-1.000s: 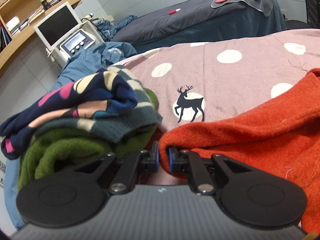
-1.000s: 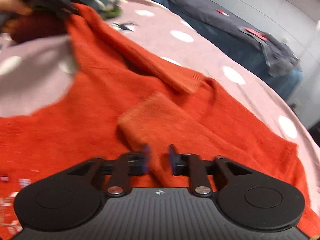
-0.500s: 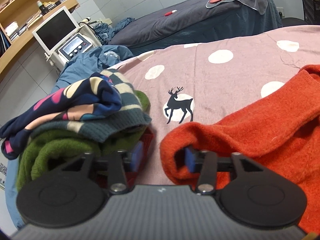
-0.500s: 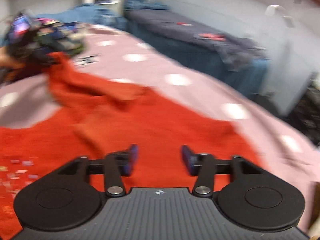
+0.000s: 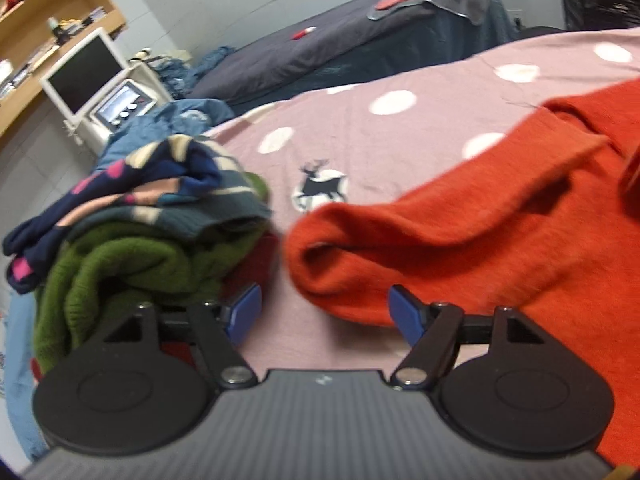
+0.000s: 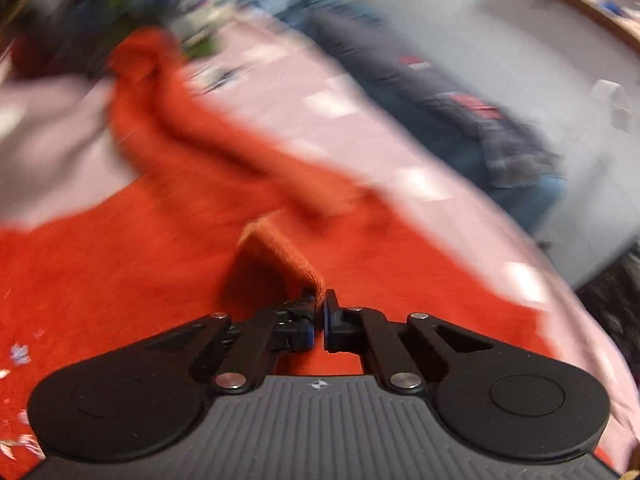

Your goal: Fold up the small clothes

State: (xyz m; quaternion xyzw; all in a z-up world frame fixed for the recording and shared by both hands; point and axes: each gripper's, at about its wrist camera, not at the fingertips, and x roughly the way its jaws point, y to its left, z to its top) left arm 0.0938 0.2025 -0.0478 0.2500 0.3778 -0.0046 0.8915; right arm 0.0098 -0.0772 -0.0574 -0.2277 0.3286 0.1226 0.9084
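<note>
An orange-red knit sweater lies spread on the pink dotted bedspread. Its sleeve cuff rests loose just ahead of my left gripper, whose jaws are opening with only the bedspread between them. In the blurred right wrist view the same sweater fills the foreground. My right gripper is shut on a raised fold of it, pinched at the tips.
A pile of folded clothes, green, striped and navy, sits left of the left gripper. Blue fabric, a machine with a monitor and wooden shelves stand beyond. A second bed with dark covers lies behind.
My left gripper let go of the sleeve cuff, spread its jaws and backed off. My right gripper opened, then closed on a fold of the sweater and lifted it.
</note>
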